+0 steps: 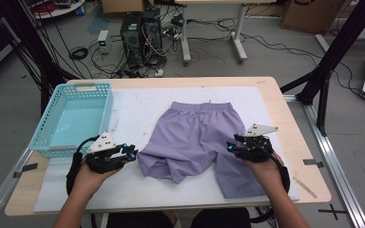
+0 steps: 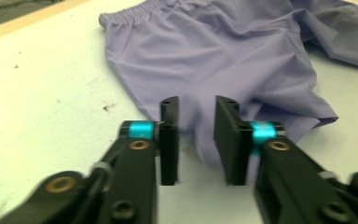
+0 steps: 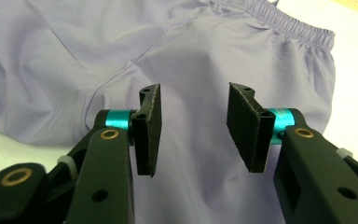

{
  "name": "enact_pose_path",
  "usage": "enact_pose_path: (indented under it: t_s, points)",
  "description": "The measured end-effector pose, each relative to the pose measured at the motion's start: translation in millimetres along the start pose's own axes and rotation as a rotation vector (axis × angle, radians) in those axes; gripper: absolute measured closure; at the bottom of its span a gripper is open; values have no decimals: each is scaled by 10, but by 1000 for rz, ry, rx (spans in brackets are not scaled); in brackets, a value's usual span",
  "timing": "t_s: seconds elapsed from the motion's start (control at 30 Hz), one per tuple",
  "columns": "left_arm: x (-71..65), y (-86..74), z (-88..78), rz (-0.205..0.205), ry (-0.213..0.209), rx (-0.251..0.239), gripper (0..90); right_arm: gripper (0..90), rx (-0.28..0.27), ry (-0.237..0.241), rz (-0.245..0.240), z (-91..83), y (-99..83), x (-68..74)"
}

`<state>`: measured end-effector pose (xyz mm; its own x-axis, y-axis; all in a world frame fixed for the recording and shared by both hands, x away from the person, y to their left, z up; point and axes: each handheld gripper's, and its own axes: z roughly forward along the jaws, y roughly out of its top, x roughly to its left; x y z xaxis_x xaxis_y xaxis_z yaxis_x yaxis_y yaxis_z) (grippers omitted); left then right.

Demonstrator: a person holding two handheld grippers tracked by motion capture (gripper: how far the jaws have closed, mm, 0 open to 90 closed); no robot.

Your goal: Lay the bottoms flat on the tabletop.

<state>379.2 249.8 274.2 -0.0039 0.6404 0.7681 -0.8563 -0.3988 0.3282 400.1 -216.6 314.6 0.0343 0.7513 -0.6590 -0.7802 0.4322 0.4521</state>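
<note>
lilac shorts (image 1: 195,137) lie mid-table, 3 o'clock of basket (image 1: 76,118). left gripper (image 2: 196,135) spread, hem between jaws, unpinched; right gripper (image 3: 193,128) spread over other leg. risk: thin cloth slips or bunches, only one layer caught.

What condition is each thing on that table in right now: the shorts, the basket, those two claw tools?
Lilac fabric shorts: spread flat, one leg hem rumpled.
Light-blue plastic basket: upright, empty.
Left gripper: jaws open, nothing clamped, at the shorts' edge.
Right gripper: jaws open, over the shorts.
</note>
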Motion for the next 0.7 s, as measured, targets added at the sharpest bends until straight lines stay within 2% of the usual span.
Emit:
enact_pose_path:
  t_s: [0.1,0.17,0.27,0.33,0.4,0.47,0.57,0.6,0.63,0.67,0.7]
  points:
    - [-83,2,36,22,-64,-7,685,564,0,2,-6,6,7,9]
    - [-189,-3,111,44,-107,11,686,564,-2,7,-1,-1,15,20]
    - [-331,-8,183,51,-171,13,700,564,-8,6,-8,-5,14,19]
    - [-415,-24,244,71,-199,34,699,564,-4,6,-8,-3,7,16]
    - [-465,-55,314,107,-201,70,689,564,-1,6,-6,3,2,14]
    - [-491,-109,388,135,-178,104,651,564,-6,9,-5,2,2,14]
    - [-507,-191,478,144,-169,156,626,564,-8,10,-7,-9,3,21]
    - [-520,-223,515,155,-160,187,671,564,-6,8,-7,-11,3,23]
    - [-530,-256,552,182,-144,231,782,564,-4,9,-9,-9,2,23]
    - [-530,-269,564,189,-139,243,850,564,-3,8,-9,-4,1,25]
    - [-511,-275,555,184,-157,239,875,564,-1,8,-8,0,0,26]
